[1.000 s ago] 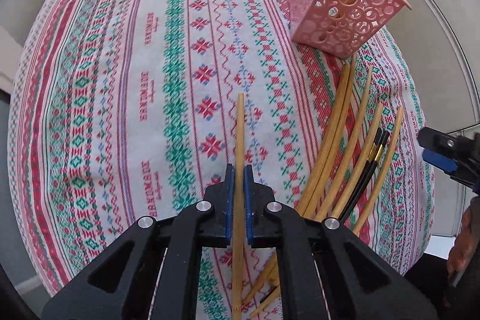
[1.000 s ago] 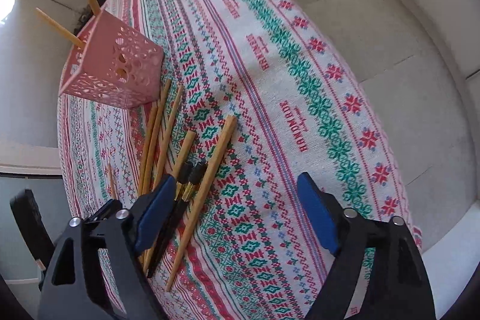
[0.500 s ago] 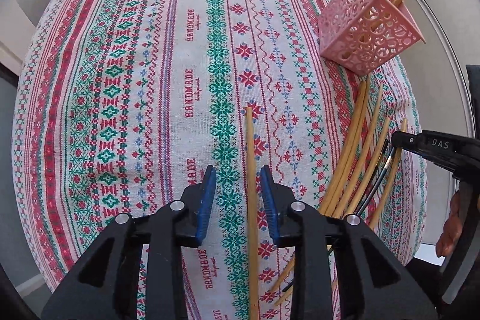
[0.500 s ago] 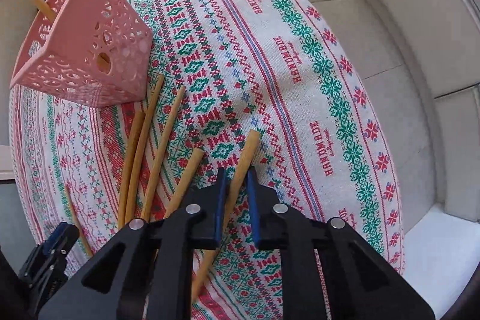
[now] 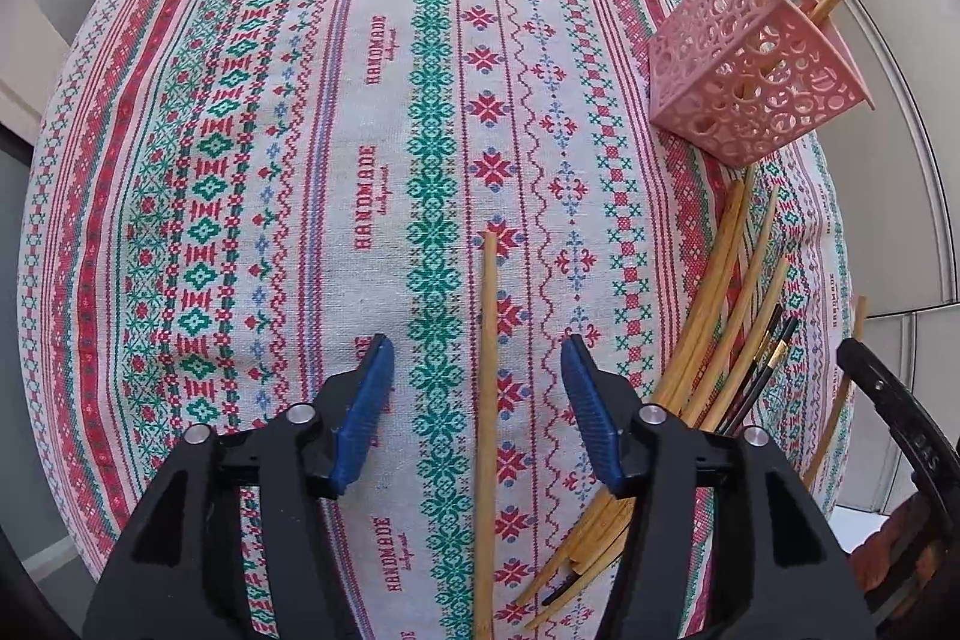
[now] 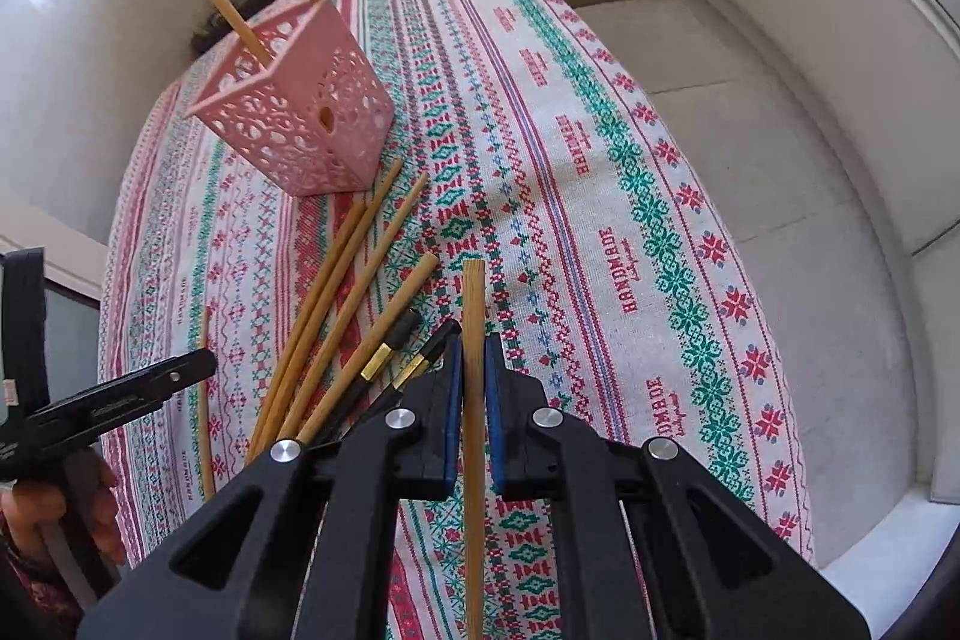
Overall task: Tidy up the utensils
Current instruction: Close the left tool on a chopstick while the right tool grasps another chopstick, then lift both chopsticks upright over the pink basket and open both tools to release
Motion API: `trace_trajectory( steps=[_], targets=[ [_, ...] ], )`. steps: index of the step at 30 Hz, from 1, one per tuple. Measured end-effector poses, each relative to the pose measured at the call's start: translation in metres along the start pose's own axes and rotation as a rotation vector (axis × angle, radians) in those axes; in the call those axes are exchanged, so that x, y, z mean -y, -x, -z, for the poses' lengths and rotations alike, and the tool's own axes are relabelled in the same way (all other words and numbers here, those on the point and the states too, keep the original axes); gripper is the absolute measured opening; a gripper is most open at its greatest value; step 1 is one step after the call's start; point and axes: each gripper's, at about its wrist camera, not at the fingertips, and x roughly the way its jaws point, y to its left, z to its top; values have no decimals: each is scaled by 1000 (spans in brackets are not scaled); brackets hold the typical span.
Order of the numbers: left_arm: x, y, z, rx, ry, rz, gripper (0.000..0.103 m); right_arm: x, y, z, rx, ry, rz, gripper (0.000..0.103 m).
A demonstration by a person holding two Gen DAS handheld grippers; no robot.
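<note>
Left gripper (image 5: 477,358): fingers standing wide apart, a single chopstick (image 5: 485,400) lying on the cloth (image 5: 300,160) between them, untouched. Right gripper (image 6: 473,346): clamping on a bamboo chopstick (image 6: 473,316), its tip pointing far. Pile (image 6: 336,322) of chopsticks, two black-tipped, lying just left of it. Pink basket (image 6: 300,118): sitting far left, touching the pile's tips, holding two chopsticks upright.

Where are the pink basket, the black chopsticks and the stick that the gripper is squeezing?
pink basket (image 6: 312,124): right wrist view, front wall.
black chopsticks (image 6: 393,343): right wrist view, black end.
stick (image 6: 473,316): right wrist view, shaft above the pads.
</note>
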Motion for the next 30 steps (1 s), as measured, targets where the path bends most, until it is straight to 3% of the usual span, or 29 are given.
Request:
trace_trajectory(
  steps=[3,4,7,13,17,21,27,30],
  targets=[
    [17,-6,-2,25,-92,-159,57,1,17,-2,62,36,-27,8],
    [20,-5,-2,51,-114,-146,40,3,21,-4,79,40,-39,8],
    [18,-1,-2,78,-142,-134,5,11,33,-7,98,35,-78,8],
    [-11,18,11,174,-78,-30,4,17,53,-22,166,-9,-174,8],
    [-25,77,31,356,-124,58,4,18,84,-22,279,-7,-246,8],
    [-19,132,51,514,-133,96,4,20,108,-21,355,1,-307,8],
    [56,179,86,690,-120,135,4,31,132,-23,443,-12,-339,8],
    [76,192,82,735,-143,152,4,36,138,-24,469,-25,-344,8]
  ],
)
